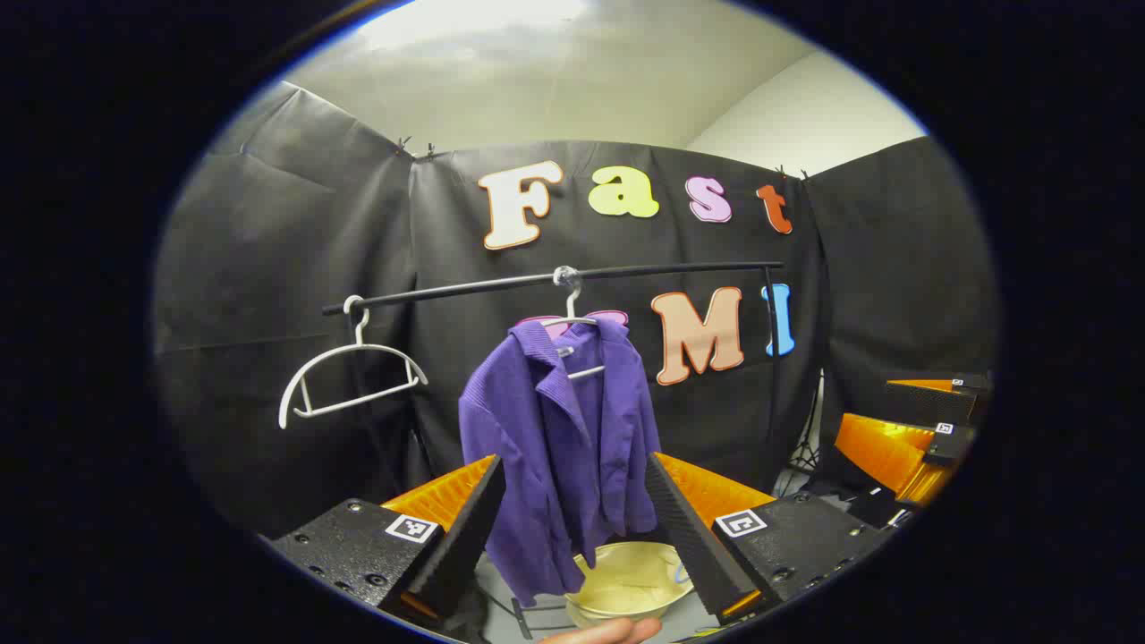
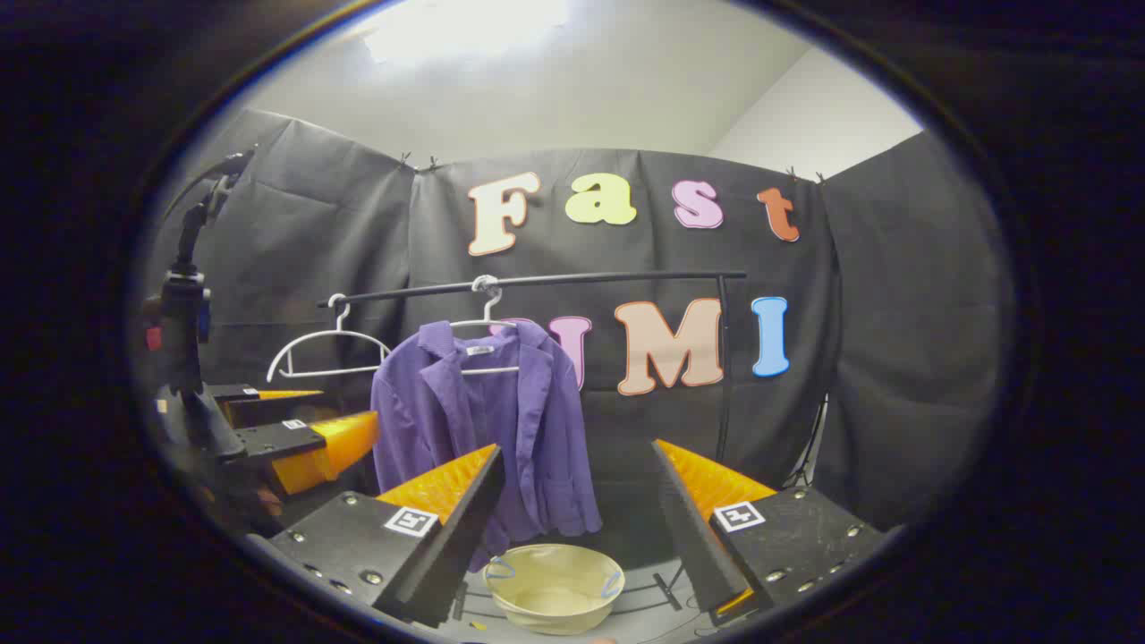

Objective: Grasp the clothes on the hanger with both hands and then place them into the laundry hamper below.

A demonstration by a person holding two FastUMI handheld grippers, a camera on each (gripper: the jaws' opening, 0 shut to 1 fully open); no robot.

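A purple jacket (image 1: 568,447) (image 2: 487,420) hangs on a white hanger (image 1: 572,326) (image 2: 487,335) from the black rail (image 1: 555,279) (image 2: 537,282). Below it stands a cream laundry hamper (image 1: 631,581) (image 2: 555,586). My left gripper (image 1: 572,528) is open, short of the jacket, which shows between its fingers. My right gripper (image 2: 577,519) is open too, with the jacket's right edge just inside its left finger. In the right gripper view the left gripper (image 2: 295,429) appears at the left; in the left gripper view the right gripper (image 1: 921,429) appears at the far right.
An empty white hanger (image 1: 349,380) (image 2: 326,353) hangs at the rail's left end. The rail's upright post (image 2: 723,376) stands on the right. A camera stand (image 2: 183,340) rises at the left. A tripod leg (image 1: 809,438) stands by the back wall. A fingertip (image 1: 608,632) shows at the bottom edge.
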